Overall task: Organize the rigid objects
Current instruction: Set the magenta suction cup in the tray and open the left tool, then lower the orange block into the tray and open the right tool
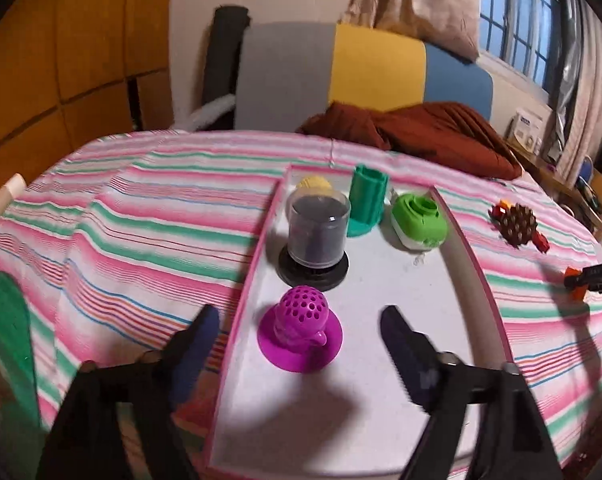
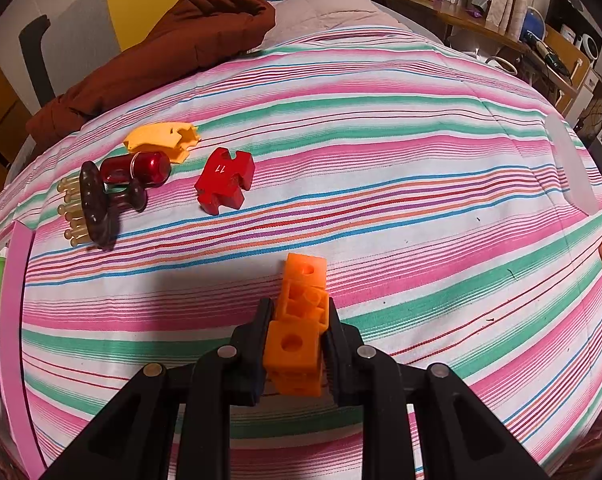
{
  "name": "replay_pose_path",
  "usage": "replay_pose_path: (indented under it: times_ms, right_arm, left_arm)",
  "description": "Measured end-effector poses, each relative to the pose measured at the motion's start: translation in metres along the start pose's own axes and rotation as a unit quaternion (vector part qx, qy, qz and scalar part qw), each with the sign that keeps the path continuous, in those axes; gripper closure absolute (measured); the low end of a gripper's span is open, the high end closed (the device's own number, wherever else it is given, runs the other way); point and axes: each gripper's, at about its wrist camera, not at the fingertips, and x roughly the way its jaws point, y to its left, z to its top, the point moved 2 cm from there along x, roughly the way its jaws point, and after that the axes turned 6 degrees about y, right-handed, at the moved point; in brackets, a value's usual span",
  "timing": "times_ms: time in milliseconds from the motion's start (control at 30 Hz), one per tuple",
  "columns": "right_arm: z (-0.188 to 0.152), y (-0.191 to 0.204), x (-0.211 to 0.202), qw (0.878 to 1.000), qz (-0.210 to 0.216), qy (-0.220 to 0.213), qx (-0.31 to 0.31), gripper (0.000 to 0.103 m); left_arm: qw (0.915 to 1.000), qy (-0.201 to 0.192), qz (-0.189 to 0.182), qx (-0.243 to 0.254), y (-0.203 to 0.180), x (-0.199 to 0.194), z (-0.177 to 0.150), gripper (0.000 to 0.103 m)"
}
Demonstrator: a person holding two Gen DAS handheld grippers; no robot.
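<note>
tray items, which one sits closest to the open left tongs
The purple perforated dome on its round base. It stands at the near end of the tray, just ahead of the left tongs; the clear-domed black container and both green pieces stand farther back.

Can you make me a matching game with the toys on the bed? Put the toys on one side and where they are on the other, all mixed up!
Toys:
1. purple strainer
2. orange block
3. red puzzle piece
4. green cup

Places:
A. lying on the striped sheet
B. at the far end of the tray
C. squeezed in the right gripper
D. on the tray, between the open left gripper's fingers

Pairs: 1-D, 2-C, 3-A, 4-B
</note>
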Motion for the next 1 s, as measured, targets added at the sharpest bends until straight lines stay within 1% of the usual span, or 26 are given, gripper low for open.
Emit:
replay_pose_path:
  times_ms: [33, 67, 100, 167, 267, 333, 400, 500, 733, 800, 867, 1000]
  right_arm:
    - [0.000, 0.000, 0.000, 1.000, 0.000, 0.000, 0.000, 0.081]
    - [0.001, 0.000, 0.000, 1.000, 0.000, 0.000, 0.000, 0.081]
    - [0.000, 0.000, -0.001, 1.000, 0.000, -0.001, 0.000, 0.081]
    - [-0.001, 0.001, -0.003, 1.000, 0.007, -0.002, -0.001, 0.081]
    - [-0.004, 0.008, -0.008, 0.999, 0.039, -0.008, -0.004, 0.081]
    - [-0.008, 0.017, -0.011, 0.998, 0.054, -0.010, -0.010, 0.081]
    - [-0.014, 0.026, -0.016, 0.997, 0.079, -0.012, -0.017, 0.081]
    - [-0.021, 0.040, -0.023, 0.994, 0.105, -0.019, -0.034, 0.081]
    - [-0.033, 0.068, -0.031, 0.986, 0.147, -0.023, -0.072, 0.081]
    - [-0.037, 0.077, -0.034, 0.983, 0.164, -0.023, -0.084, 0.081]
    - [-0.043, 0.090, -0.037, 0.980, 0.171, -0.027, -0.102, 0.081]
    - [-0.065, 0.131, -0.052, 0.967, 0.202, -0.032, -0.153, 0.081]
  left_arm:
    - [1.0000, -0.006, -0.003, -0.004, -0.001, -0.004, -0.001, 0.012]
    - [0.9998, -0.012, -0.013, -0.010, -0.002, -0.008, -0.003, 0.010]
    - [0.9996, -0.012, -0.022, -0.013, -0.004, -0.010, -0.004, 0.008]
    - [0.9993, -0.010, -0.032, -0.018, -0.007, -0.013, -0.007, 0.001]
    - [0.9990, -0.003, -0.043, -0.012, -0.016, -0.015, -0.012, 0.001]
    - [0.9990, 0.002, -0.044, -0.001, -0.024, -0.017, -0.014, 0.001]
    - [0.9990, 0.000, -0.045, 0.004, -0.028, -0.019, -0.016, 0.001]
    - [0.9985, 0.001, -0.054, 0.011, -0.035, -0.021, -0.018, 0.001]
    - [0.9983, -0.002, -0.056, 0.018, -0.036, -0.025, -0.022, 0.001]
    - [0.9984, -0.003, -0.053, 0.016, -0.034, -0.026, -0.022, 0.001]
    - [0.9986, -0.003, -0.050, 0.013, -0.031, -0.026, -0.022, 0.001]
    - [0.9987, 0.000, -0.050, 0.001, -0.024, -0.025, -0.022, 0.001]
